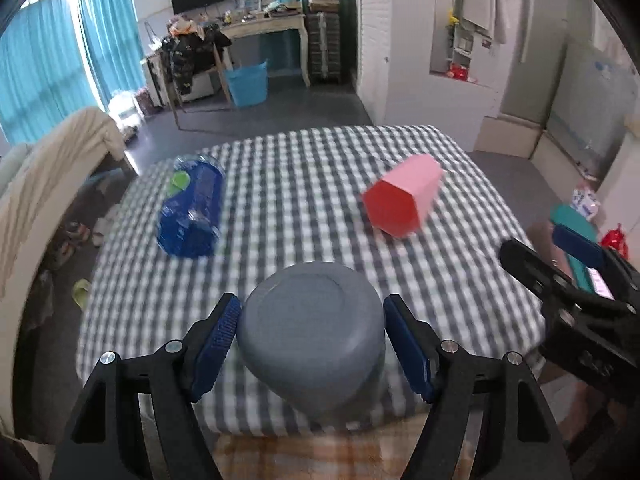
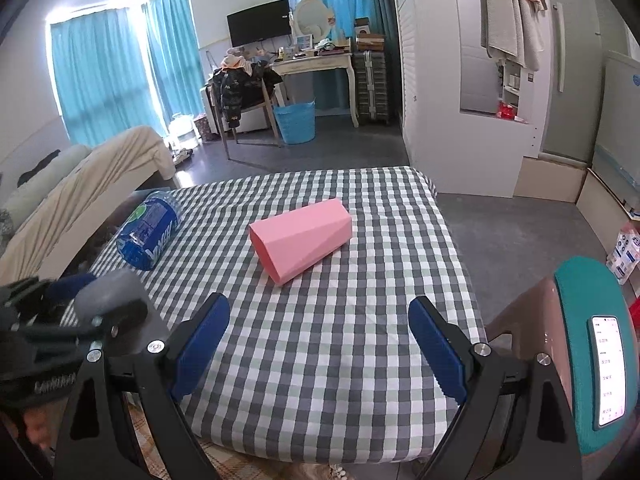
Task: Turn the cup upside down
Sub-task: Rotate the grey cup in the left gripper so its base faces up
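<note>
A grey cup [image 1: 312, 336] sits between the blue pads of my left gripper [image 1: 312, 320], its flat base facing the camera, over the near edge of the checked table [image 1: 320, 184]. The left pad touches the cup; a thin gap shows at the right pad. The cup also shows blurred at the left of the right wrist view [image 2: 108, 296], inside the left gripper. My right gripper [image 2: 320, 320] is open and empty above the table's near edge.
A pink faceted cup [image 2: 302, 240] lies on its side mid-table, also seen in the left wrist view [image 1: 404, 200]. A blue water bottle [image 2: 148, 236] lies at the table's left. A teal stand with a lit phone [image 2: 610, 368] is at the right.
</note>
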Motion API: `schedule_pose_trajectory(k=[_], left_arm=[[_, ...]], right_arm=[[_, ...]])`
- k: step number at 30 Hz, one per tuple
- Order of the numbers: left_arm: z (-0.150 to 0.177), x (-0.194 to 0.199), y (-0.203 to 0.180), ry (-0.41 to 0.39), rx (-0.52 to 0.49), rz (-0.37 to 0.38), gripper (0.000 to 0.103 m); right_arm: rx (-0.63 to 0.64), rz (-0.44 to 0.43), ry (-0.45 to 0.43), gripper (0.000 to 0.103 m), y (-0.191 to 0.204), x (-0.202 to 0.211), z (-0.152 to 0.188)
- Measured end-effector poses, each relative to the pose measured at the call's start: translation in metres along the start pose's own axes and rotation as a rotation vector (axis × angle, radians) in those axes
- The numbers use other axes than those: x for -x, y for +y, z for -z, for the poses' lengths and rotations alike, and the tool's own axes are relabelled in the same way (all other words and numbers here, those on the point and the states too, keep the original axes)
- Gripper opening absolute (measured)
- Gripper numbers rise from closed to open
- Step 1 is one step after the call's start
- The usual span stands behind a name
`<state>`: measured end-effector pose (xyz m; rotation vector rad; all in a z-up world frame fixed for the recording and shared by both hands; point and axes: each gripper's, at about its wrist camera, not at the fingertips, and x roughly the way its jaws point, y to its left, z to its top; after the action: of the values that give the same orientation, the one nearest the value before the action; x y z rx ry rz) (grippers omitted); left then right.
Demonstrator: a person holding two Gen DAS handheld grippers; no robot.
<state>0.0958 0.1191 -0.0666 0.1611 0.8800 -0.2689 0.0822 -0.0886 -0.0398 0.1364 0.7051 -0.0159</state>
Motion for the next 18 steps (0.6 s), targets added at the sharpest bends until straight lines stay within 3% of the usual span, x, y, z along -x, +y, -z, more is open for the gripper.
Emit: schedule_pose_trajectory(k=[12,18], left_arm=[[0.019,0.002,-0.014,-0.048,-0.075,0.013,0.077],[0.035,-0.018,-0.01,-0.007,-0.055,0.065,0.076]], right_arm=[[0.015,0.01,-0.001,0.091,0.006,0.013,0.005],[0.016,0.02,0.004,0.091,0.006,0.018,0.009]])
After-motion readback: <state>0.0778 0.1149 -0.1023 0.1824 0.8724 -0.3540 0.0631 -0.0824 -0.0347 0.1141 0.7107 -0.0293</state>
